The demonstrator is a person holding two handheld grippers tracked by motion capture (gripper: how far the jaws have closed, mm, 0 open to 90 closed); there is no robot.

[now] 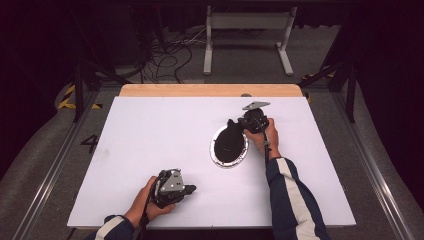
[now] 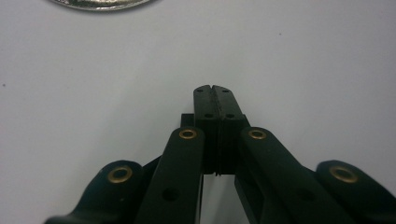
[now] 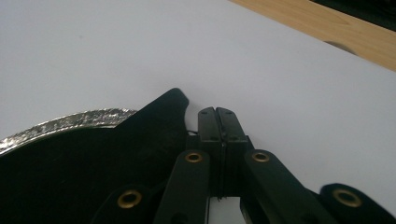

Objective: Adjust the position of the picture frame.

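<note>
On white table point(image 1: 150, 130), right gripper point(image 3: 217, 112) jaws pressed together beside black pan point(image 1: 229, 146); left gripper point(image 2: 212, 88) closed, empty, well apart.

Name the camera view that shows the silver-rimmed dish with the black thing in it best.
The high view: the whole oval dish lies on the white table, silver rim all round, right gripper at its far end. The right gripper view shows part of its rim and the black inside; the left gripper view a sliver of rim at the top edge.
</note>
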